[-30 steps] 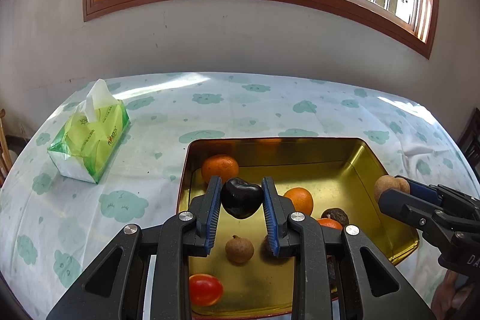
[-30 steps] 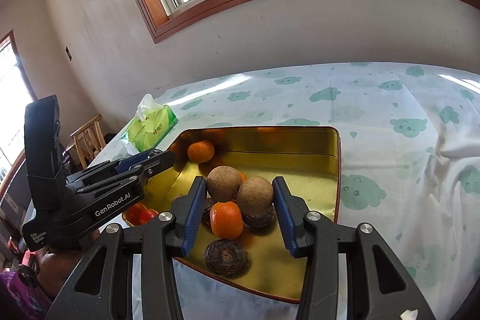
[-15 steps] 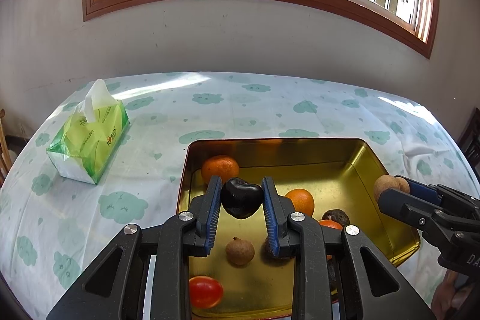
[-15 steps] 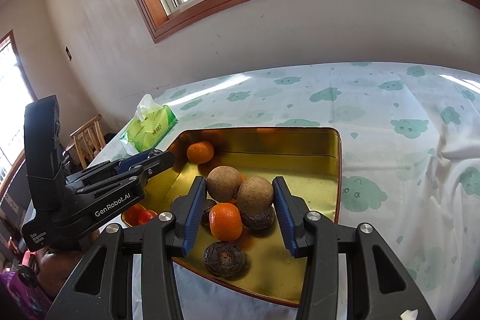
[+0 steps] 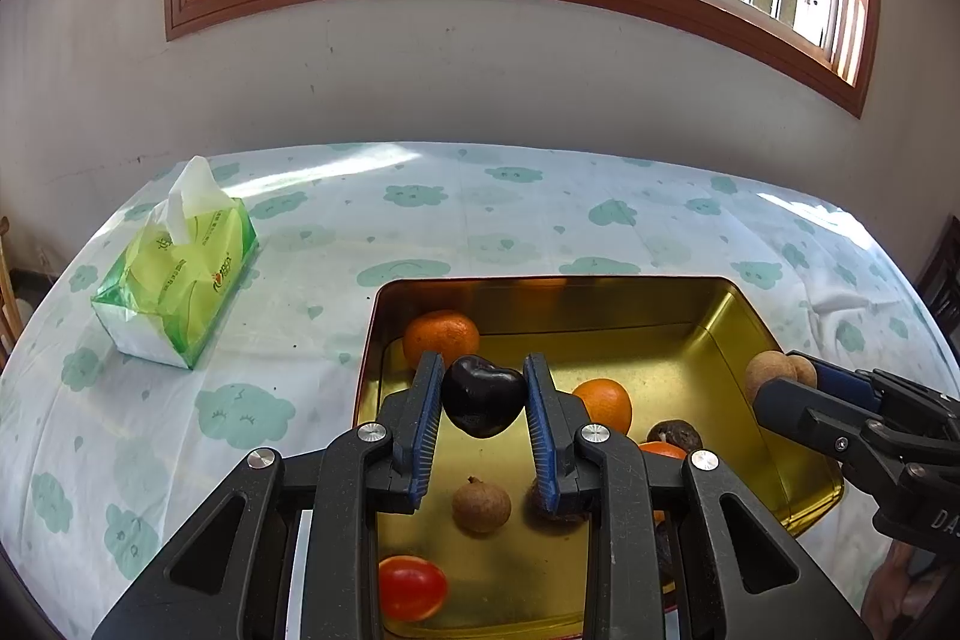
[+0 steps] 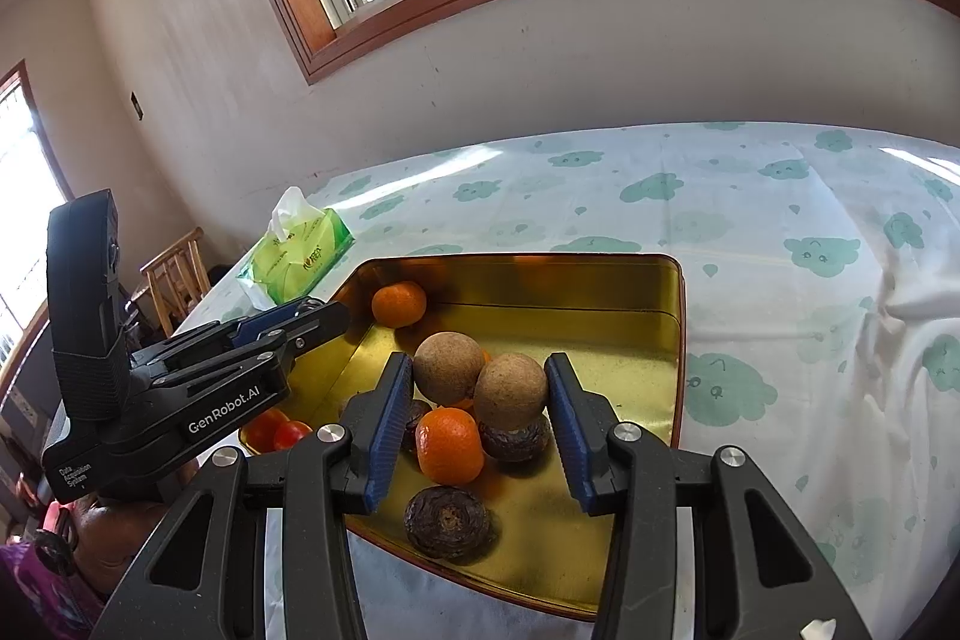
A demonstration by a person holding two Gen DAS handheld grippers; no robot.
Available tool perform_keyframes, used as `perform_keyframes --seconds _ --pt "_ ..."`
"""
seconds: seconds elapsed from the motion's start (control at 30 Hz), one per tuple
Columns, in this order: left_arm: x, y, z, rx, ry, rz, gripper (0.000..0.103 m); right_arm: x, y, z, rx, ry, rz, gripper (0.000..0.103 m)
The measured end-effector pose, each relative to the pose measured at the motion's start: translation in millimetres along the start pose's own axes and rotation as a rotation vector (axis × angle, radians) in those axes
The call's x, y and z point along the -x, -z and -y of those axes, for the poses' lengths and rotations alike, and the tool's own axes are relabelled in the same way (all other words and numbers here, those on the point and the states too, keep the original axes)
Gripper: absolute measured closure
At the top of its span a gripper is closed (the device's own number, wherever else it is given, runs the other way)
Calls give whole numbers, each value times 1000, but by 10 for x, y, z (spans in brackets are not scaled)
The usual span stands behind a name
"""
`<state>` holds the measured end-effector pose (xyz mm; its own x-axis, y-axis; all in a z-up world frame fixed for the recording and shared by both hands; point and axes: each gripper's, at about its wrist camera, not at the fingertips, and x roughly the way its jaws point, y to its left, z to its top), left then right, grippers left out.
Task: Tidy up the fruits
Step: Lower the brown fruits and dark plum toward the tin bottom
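Over the gold tin tray point(image 5: 558, 281), my left gripper point(image 5: 482, 375) is shut on a dark, heart-shaped fruit point(image 5: 483, 400). Below it lie two oranges point(image 5: 441, 337), a brown longan point(image 5: 481, 505) and a red tomato point(image 5: 413, 586). My right gripper point(image 6: 479, 382) is shut on two round brown fruits point(image 6: 510, 391) held side by side above the tray point(image 6: 681, 340). Under them are an orange point(image 6: 450, 445) and dark wrinkled fruits point(image 6: 447, 520). In the right wrist view the left gripper point(image 6: 333, 313) shows at the left. In the left wrist view the right gripper point(image 5: 780, 382) shows at the right.
A green tissue pack point(image 5: 177, 274) lies on the cloud-print tablecloth point(image 5: 480, 220) left of the tray. A wooden chair point(image 6: 174, 274) stands beyond the table's left edge. The wall and window close the far side.
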<state>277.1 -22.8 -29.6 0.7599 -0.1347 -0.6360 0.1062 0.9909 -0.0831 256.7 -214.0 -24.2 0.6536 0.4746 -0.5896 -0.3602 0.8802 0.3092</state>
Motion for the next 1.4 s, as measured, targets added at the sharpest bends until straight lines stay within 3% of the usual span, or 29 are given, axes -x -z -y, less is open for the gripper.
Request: perform_keyframes --seconds 1.4 --pt "-67 -48 -9 2 -4 -1 75 -103 -7 21 0 2 -3 61"
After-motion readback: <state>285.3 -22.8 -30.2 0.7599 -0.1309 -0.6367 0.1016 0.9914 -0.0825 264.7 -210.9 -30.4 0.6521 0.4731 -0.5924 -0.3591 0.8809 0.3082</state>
